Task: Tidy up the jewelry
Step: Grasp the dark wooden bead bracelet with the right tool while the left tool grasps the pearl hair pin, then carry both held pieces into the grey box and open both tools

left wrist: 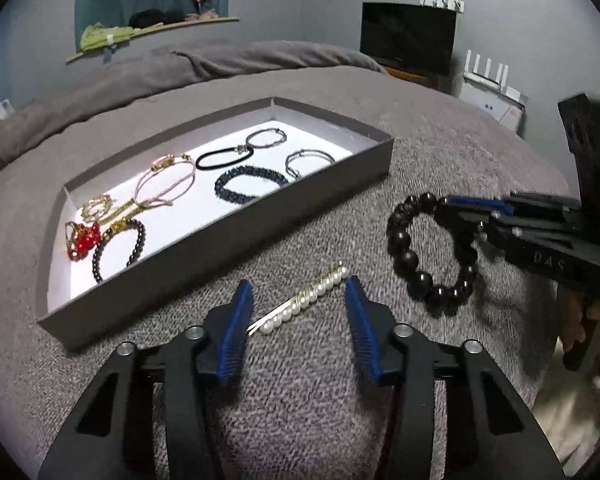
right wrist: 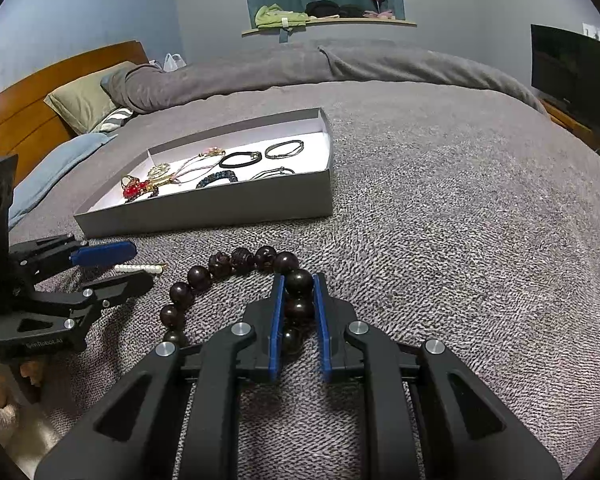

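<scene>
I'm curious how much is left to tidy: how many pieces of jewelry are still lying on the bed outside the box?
2. The pearl hair clip lies between the left gripper fingers; the dark bead bracelet is clamped in the right gripper. None seems hidden.

bed (right wrist: 440, 208): grey blanket | on it: tray (left wrist: 204, 276), pearl hair clip (left wrist: 304, 300), dark bead bracelet (left wrist: 416, 256)
</scene>
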